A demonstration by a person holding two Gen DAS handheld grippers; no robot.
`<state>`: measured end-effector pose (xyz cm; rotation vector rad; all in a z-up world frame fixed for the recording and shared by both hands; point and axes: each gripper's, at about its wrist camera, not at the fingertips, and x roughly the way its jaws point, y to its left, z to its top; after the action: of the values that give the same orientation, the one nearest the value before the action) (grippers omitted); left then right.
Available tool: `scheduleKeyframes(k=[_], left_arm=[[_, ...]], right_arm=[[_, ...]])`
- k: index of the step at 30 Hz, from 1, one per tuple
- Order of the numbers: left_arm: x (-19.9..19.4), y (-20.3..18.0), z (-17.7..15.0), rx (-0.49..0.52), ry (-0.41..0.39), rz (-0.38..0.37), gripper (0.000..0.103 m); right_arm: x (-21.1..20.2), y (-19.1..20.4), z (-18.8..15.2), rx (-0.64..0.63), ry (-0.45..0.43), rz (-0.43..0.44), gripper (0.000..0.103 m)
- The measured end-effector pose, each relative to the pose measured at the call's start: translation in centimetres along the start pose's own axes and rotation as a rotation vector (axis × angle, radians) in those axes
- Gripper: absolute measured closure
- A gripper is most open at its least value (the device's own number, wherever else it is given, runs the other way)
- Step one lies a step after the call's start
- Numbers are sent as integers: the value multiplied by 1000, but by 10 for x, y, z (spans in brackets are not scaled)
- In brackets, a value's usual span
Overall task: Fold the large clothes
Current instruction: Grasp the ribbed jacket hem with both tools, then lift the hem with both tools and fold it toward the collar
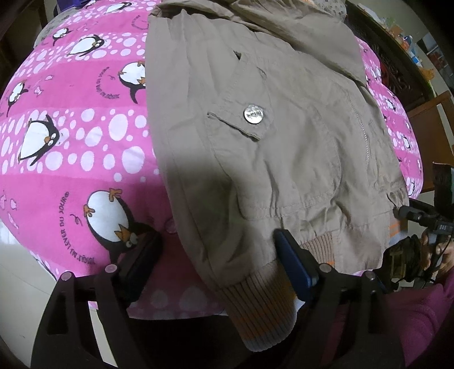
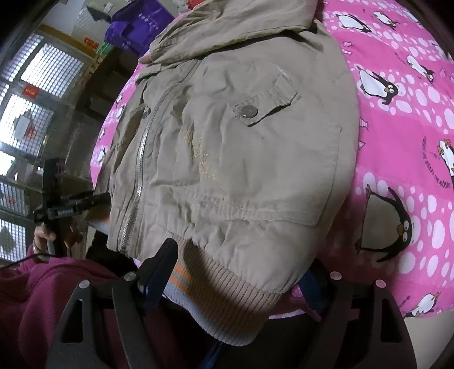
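A tan zip jacket [image 1: 283,159] lies front up on a pink penguin blanket [image 1: 71,147]. It has a snap-buttoned pocket flap [image 1: 254,114] and a ribbed, orange-striped hem [image 1: 255,306] that hangs over the near edge. My left gripper [image 1: 218,261] is open and straddles the hem's left corner, one finger over the blanket and the blue pad [image 1: 295,264] on the jacket. In the right wrist view the jacket [image 2: 241,147] fills the middle. My right gripper [image 2: 235,272] is open astride the hem's right corner [image 2: 227,301]. Its right finger is mostly hidden under the cloth.
The person's magenta sleeve [image 2: 42,298] is close by at the near edge. A purple bag [image 2: 136,25] and a barred window [image 2: 37,73] lie beyond the bed. Dark shelving [image 1: 397,65] and a wooden piece of furniture [image 1: 434,127] stand on the other side. Pale floor [image 1: 17,283] shows below the blanket.
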<state>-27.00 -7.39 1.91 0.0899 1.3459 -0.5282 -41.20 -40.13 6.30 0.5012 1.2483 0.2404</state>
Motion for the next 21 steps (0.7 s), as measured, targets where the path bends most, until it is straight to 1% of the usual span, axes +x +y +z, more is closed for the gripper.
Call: scheduleKeyframes(k=[1,2,3,4,5,7,8,10,13,18,19,21], left_arm=[[0,-1,0,4,2,1,20],[1,-3,1,7,0,-3,22],[0,-4,2,13,-4,-14,27],[0,-4,2,12,-2,-47,57],[0,-2,3,-4,11,-91,85],[-2,-2,6,-19,13,-123,89],[-5,-5,7,-1,10,-128,90],[-20,-6,15,18,-15,-170,91],[-55,4,38,-31,-96,-264,91],[-104,16,84,-83,-259,-334,91],[-112,17,97,-87,-293,-346,91],[-122,17,125,-88,-351,-362,91]], right_arm=[[0,0,0,5,-6,1,34],[0,0,0,-1,-5,-8,52],[1,2,0,-20,4,-23,60],[2,6,0,-55,21,-36,74],[2,6,0,-64,26,-29,77],[0,6,3,-58,23,-6,81],[-1,6,5,-61,22,-3,84],[-10,7,11,-55,-3,27,86],[-35,15,28,-55,-84,116,87],[-75,27,70,-82,-235,188,87],[-78,29,77,-81,-259,197,87],[-87,30,103,-77,-318,209,87]])
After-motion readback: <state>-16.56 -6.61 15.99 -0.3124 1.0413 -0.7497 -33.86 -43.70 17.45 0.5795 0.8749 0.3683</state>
